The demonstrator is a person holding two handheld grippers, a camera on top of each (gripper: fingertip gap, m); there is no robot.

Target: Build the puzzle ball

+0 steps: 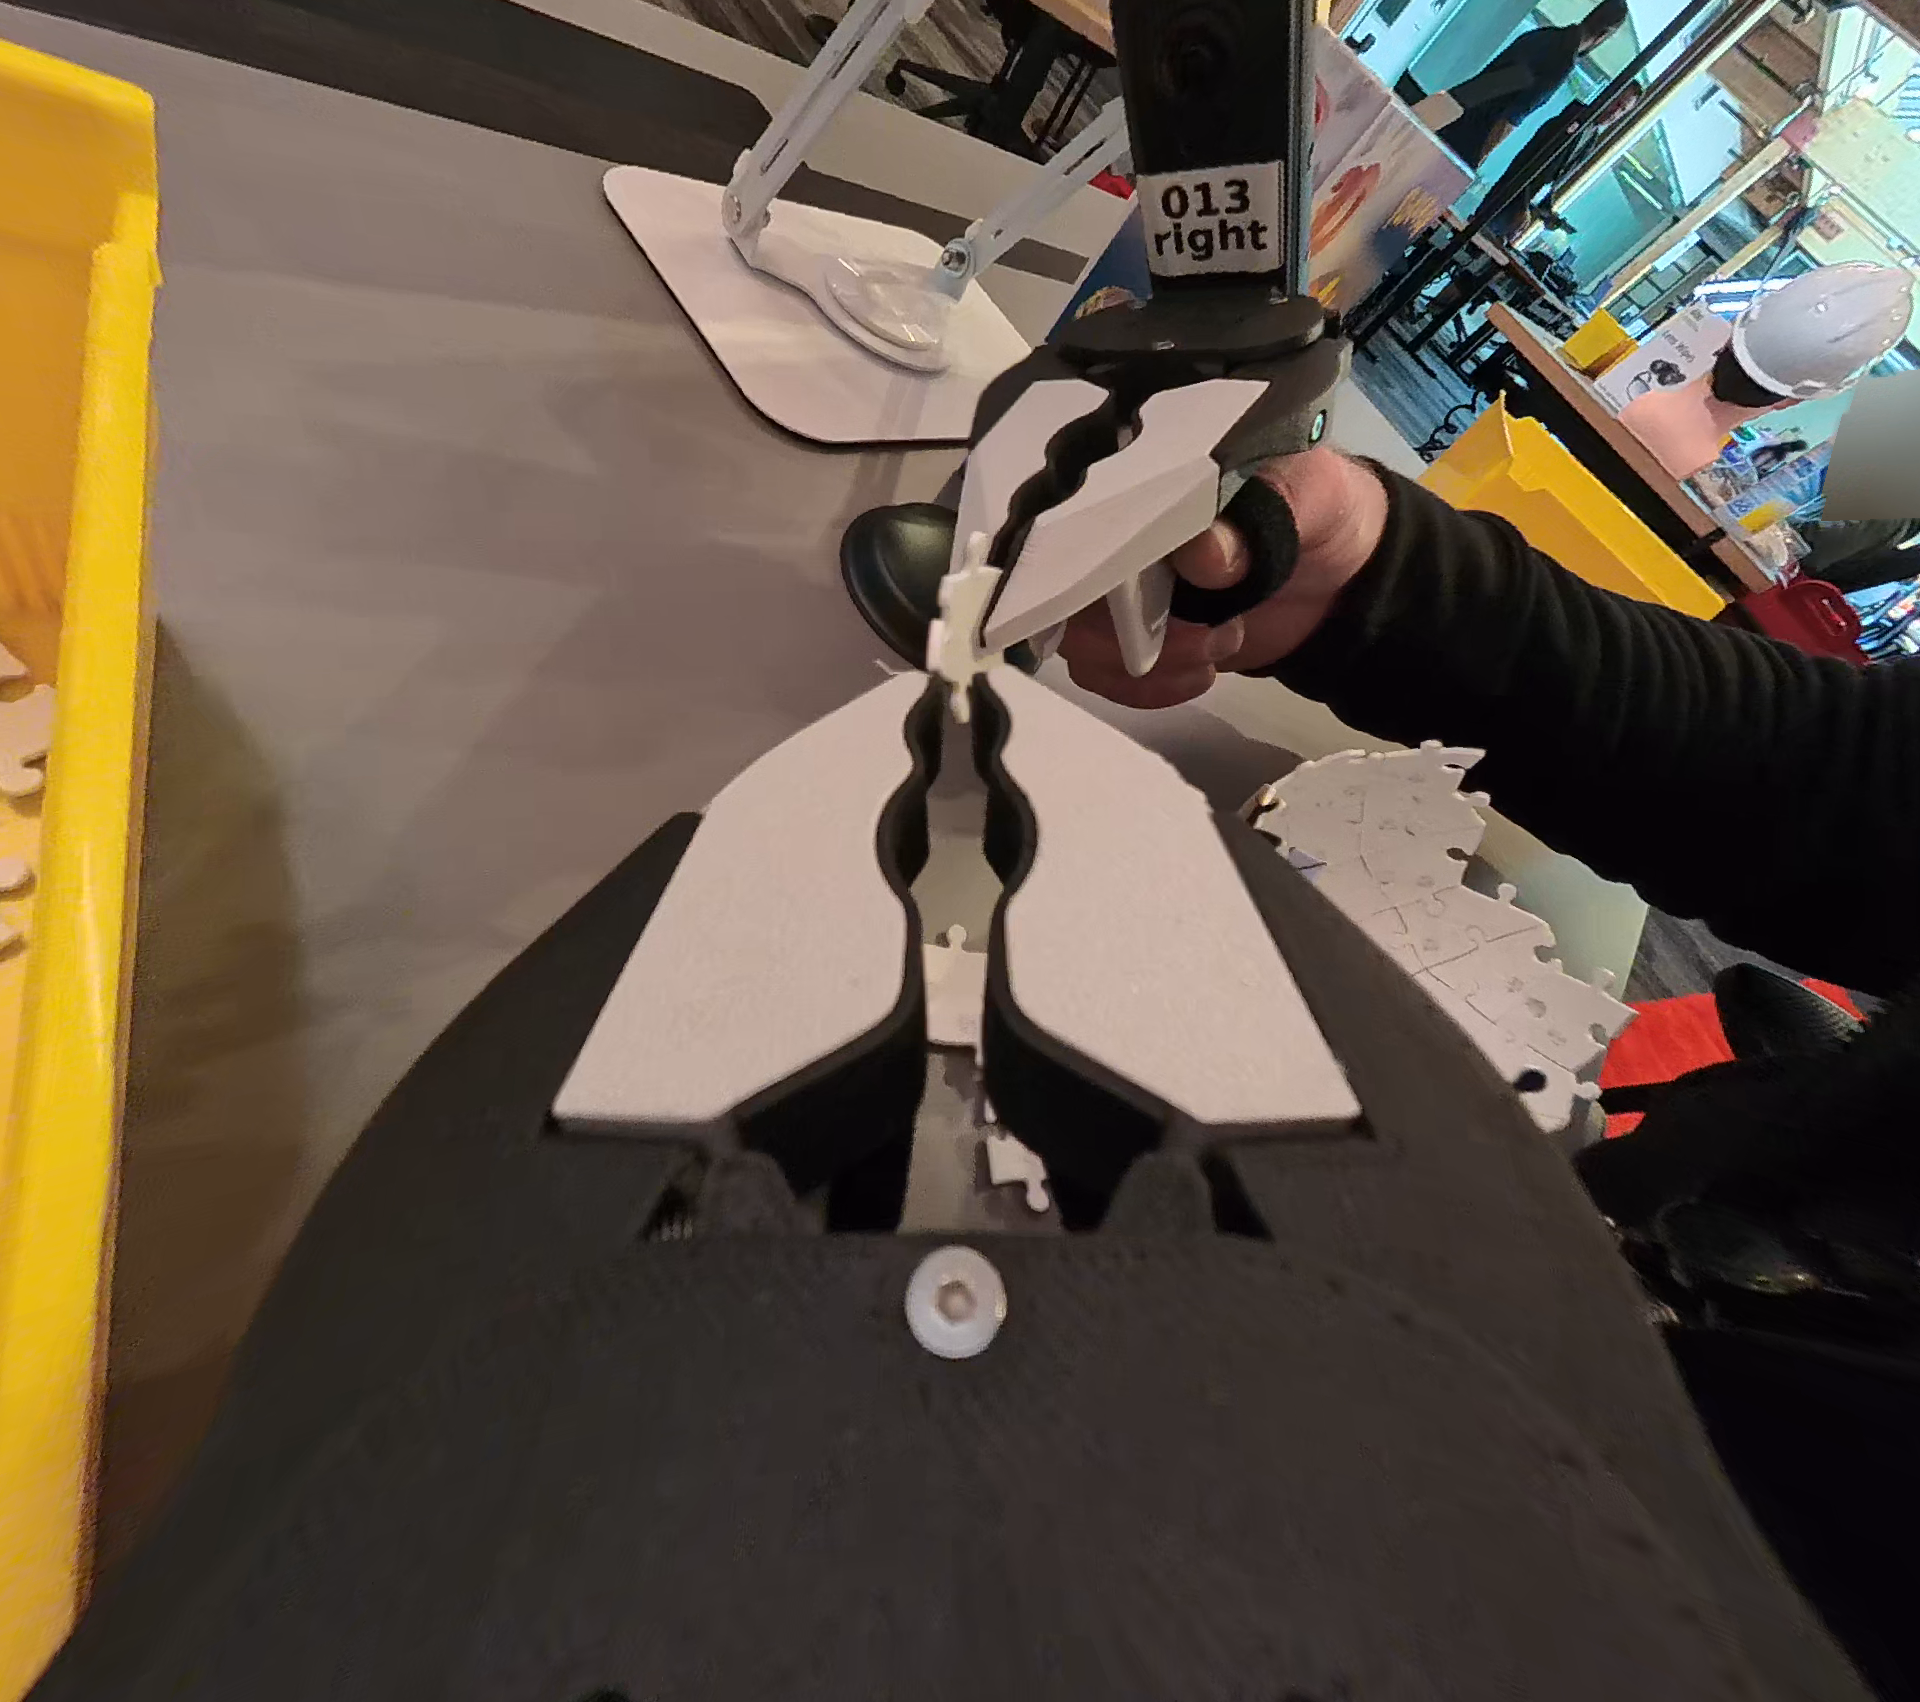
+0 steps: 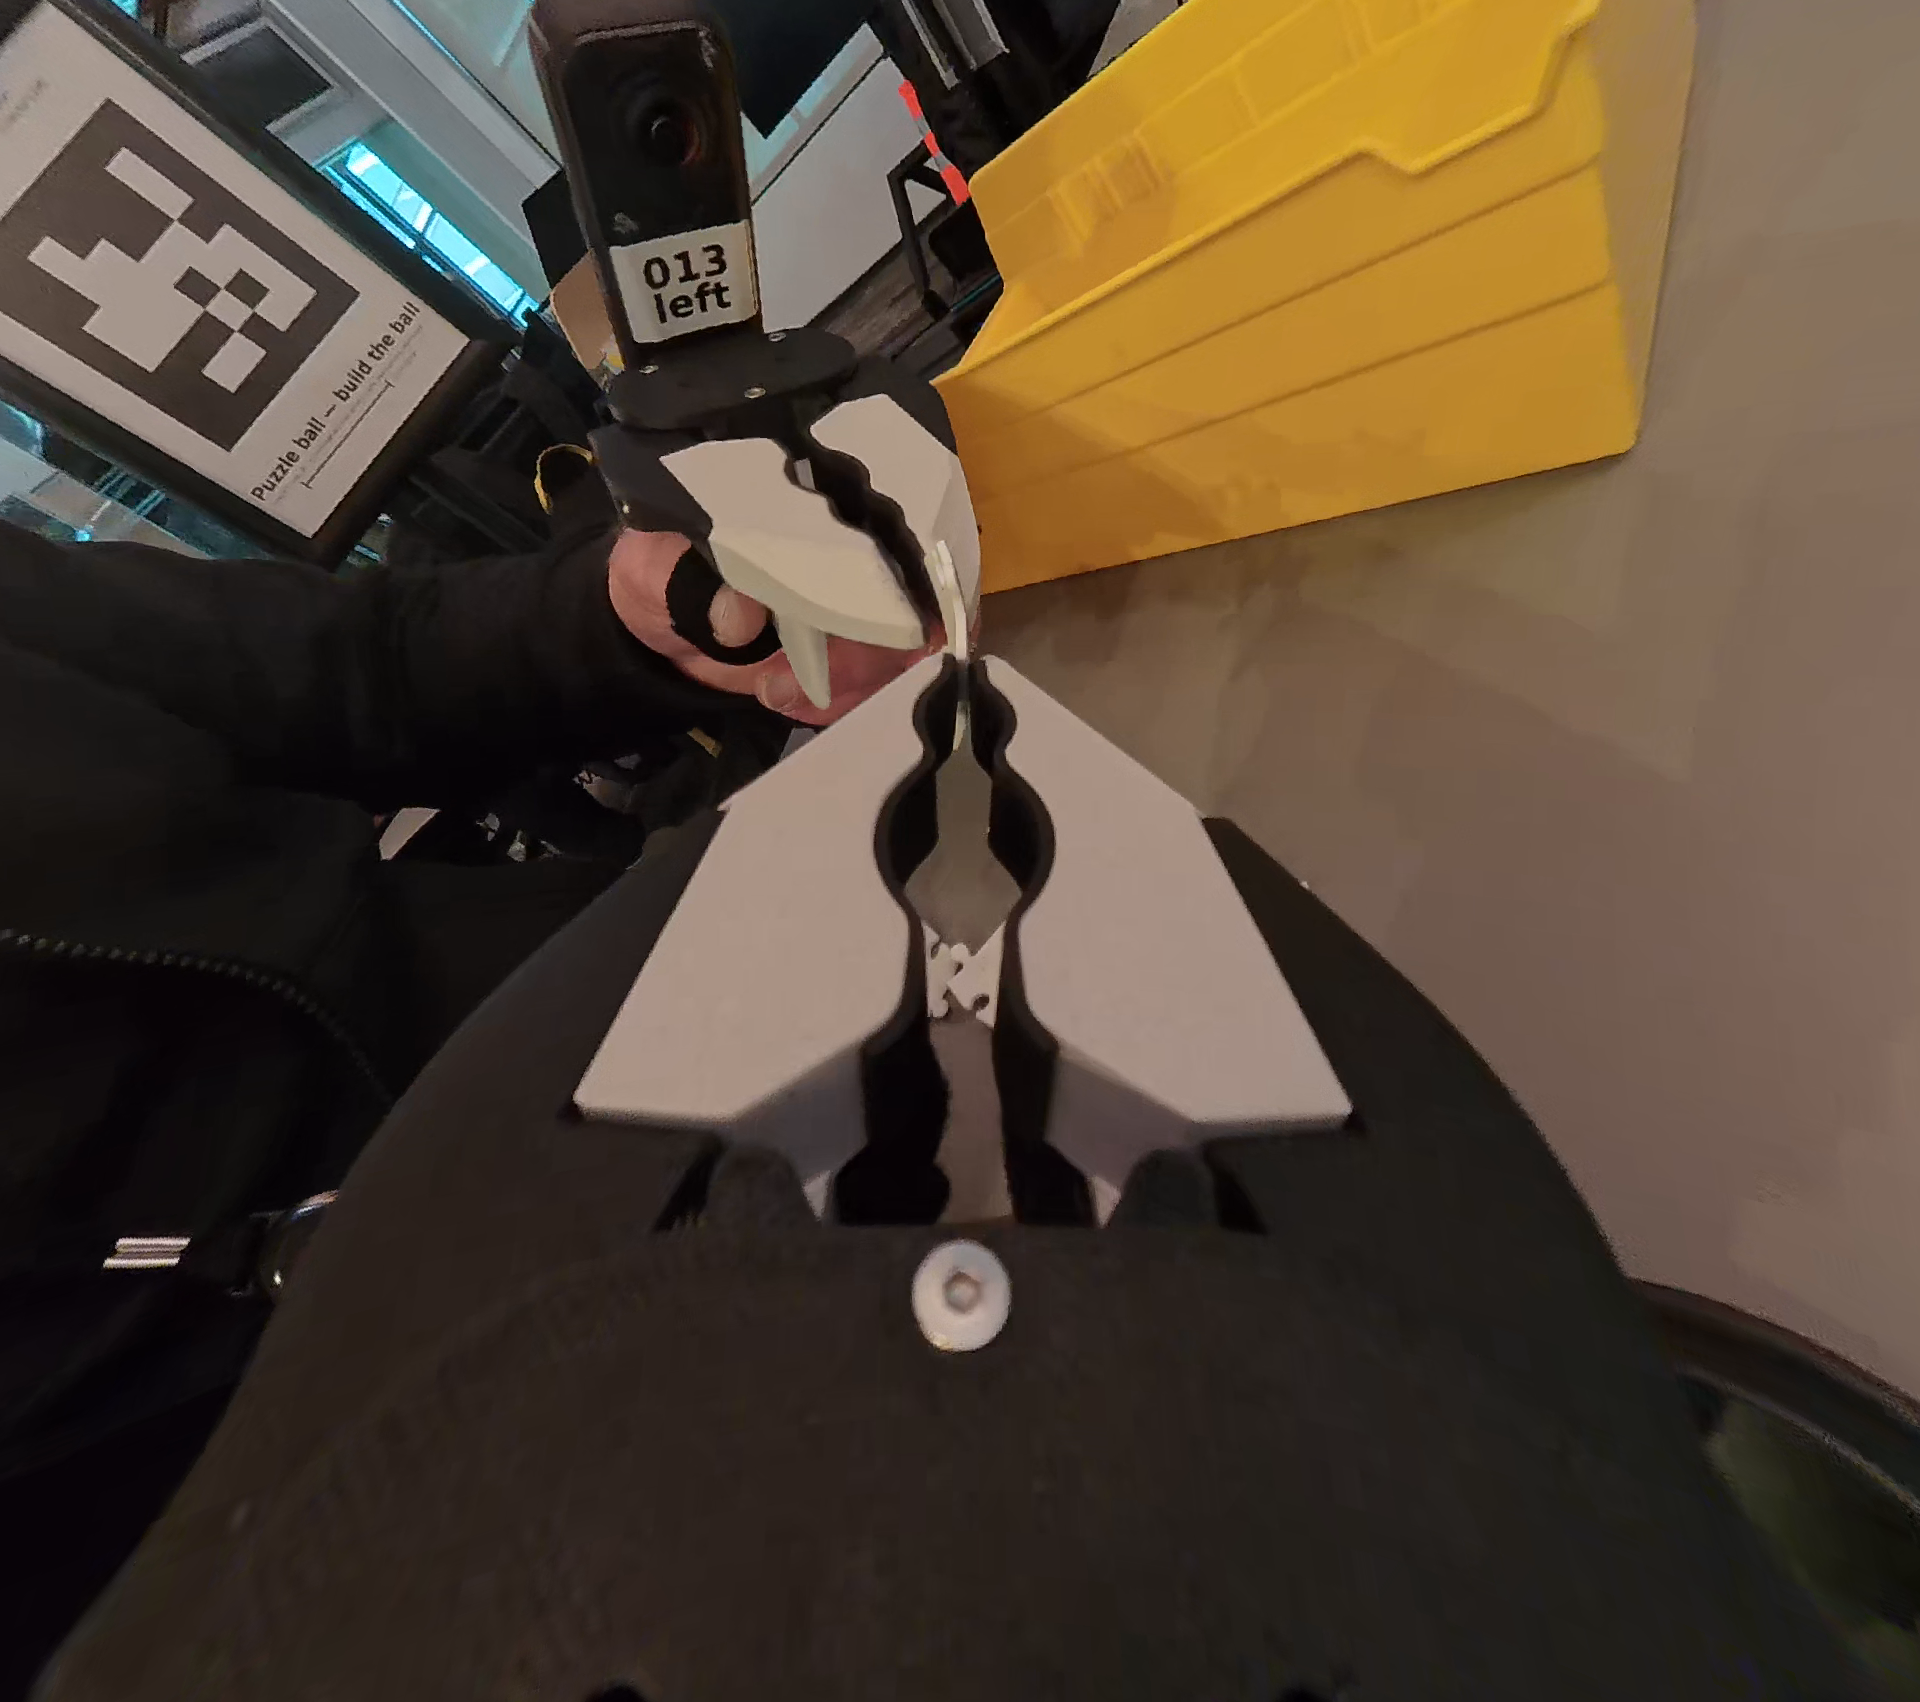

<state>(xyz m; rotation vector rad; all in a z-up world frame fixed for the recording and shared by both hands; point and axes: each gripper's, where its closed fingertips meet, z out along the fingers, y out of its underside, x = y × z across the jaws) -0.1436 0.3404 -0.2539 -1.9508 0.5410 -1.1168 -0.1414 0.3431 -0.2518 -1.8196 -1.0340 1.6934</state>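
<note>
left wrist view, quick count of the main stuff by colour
yellow: 2, the near bin and the far bin
white: 3, the held puzzle piece, the joined puzzle sheet, the stand base
black and white: 2, left hand-held gripper, right hand-held gripper
total: 7

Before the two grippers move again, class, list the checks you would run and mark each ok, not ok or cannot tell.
1. Small white jigsaw-edged puzzle piece pinched at both grippers' tips: ok.
2. Left gripper fingers closed on it: ok.
3. Right gripper fingers closed on it: ok.
4. Part-built white puzzle shell within reach on the grey table: ok.
5. Yellow plastic bin clear of both grippers: ok.
6. Whether one piece or two are held: cannot tell.
</note>
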